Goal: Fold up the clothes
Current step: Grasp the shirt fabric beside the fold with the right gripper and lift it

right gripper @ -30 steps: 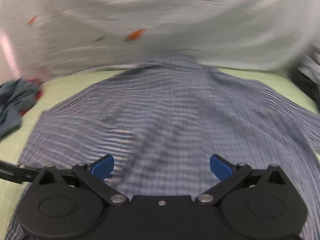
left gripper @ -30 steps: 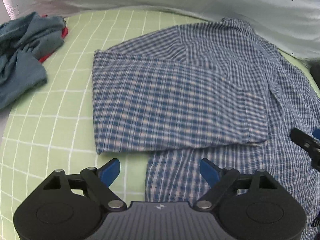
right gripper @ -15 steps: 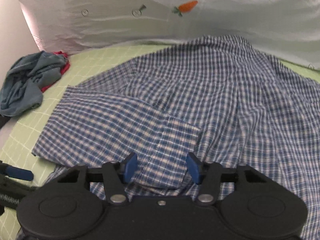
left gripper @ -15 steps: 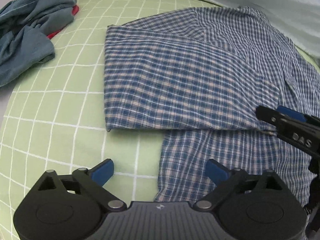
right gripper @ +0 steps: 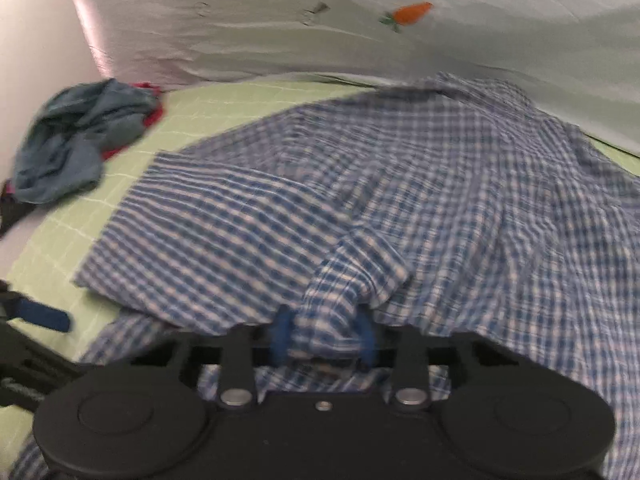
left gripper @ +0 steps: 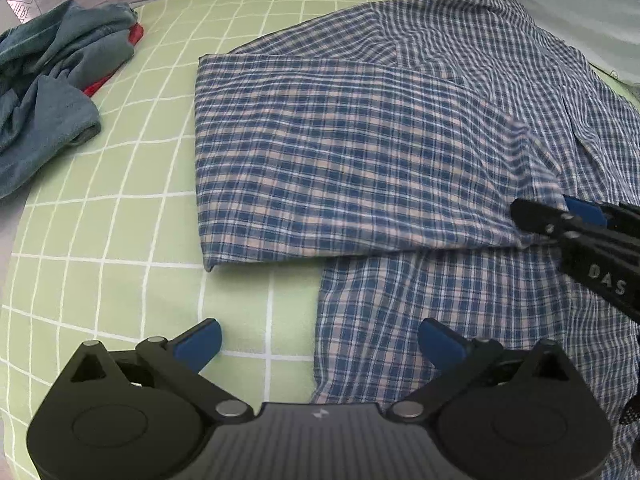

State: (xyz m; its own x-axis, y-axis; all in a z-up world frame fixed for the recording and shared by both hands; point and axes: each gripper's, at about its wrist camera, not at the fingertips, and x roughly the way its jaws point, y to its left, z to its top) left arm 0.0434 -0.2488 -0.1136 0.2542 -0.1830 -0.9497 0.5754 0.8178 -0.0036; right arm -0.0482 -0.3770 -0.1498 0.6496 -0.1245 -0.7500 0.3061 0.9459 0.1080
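A blue plaid shirt (left gripper: 400,152) lies spread on a green checked bedsheet (left gripper: 120,208), one sleeve (left gripper: 320,160) folded across its body. My right gripper (right gripper: 322,338) is shut on the sleeve's cuff end (right gripper: 324,332) and lifts it slightly; it also shows in the left wrist view (left gripper: 560,224) at the right. My left gripper (left gripper: 318,340) is open and empty, hovering over the shirt's lower left edge (left gripper: 324,320), one finger over the sheet and one over the cloth.
A crumpled grey-blue garment (left gripper: 44,96) with something red under it lies at the bed's far left, also in the right wrist view (right gripper: 80,140). A pale quilt with carrot prints (right gripper: 400,20) runs along the far side.
My right gripper closed on the sleeve cuff and raised it, bunching the cloth. My left gripper drifted slightly left along the shirt's lower edge, still open.
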